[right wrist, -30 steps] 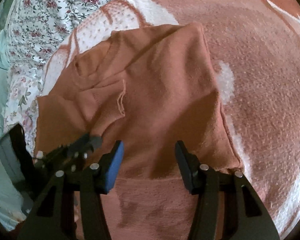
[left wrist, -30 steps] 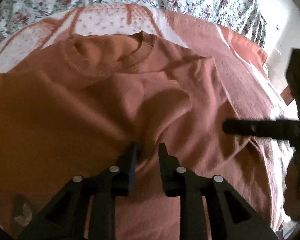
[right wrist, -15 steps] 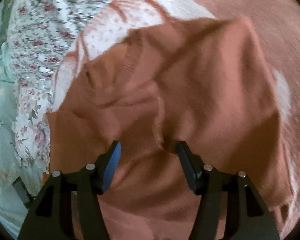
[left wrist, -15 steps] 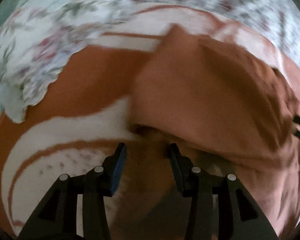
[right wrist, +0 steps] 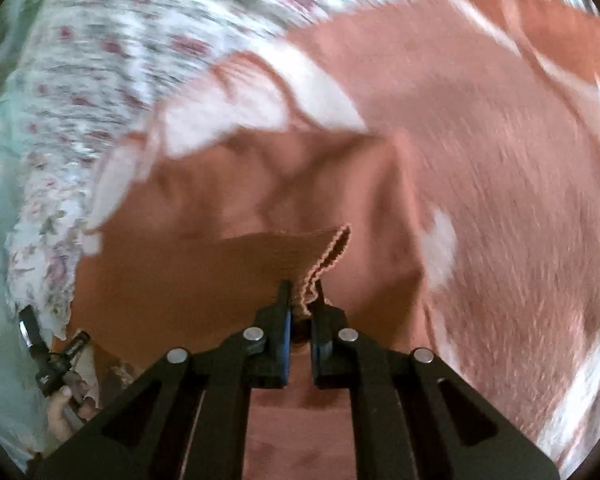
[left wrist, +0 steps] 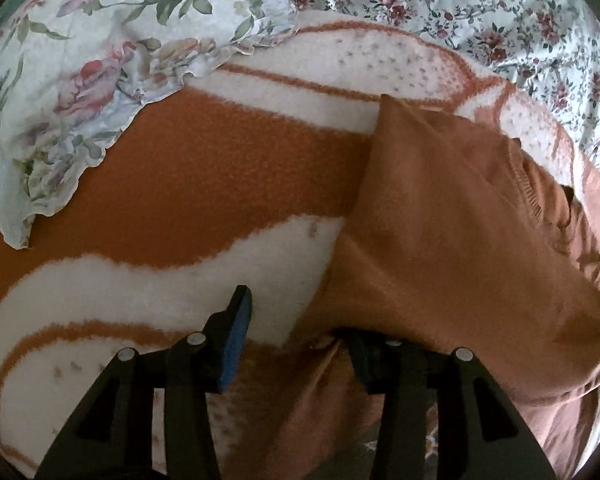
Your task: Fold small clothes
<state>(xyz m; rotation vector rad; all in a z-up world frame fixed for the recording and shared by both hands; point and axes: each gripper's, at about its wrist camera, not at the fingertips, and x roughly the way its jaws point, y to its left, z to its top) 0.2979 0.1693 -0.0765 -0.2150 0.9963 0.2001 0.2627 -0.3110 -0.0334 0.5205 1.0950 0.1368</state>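
Note:
A small orange-brown knit sweater [left wrist: 452,216] lies on an orange and white blanket [left wrist: 220,184]. My left gripper [left wrist: 296,320] is open at the sweater's left edge; its right finger is partly hidden under the fabric. In the right wrist view the sweater [right wrist: 204,276] is blurred, with a sleeve folded over the body. My right gripper [right wrist: 302,300] is shut on the sleeve's ribbed cuff [right wrist: 328,256], which sticks up between the fingers. The left gripper [right wrist: 56,360] and the hand holding it show at the lower left.
A floral sheet [left wrist: 480,8] covers the bed beyond the blanket. A ruffled floral pillowcase [left wrist: 80,80] lies at the upper left, over the blanket's edge. In the right wrist view the floral sheet [right wrist: 140,40] is at the top left, blurred.
My right gripper has closed on the sleeve cuff and is moving with it. My left gripper let go, opened wide and swung to the sweater's left edge.

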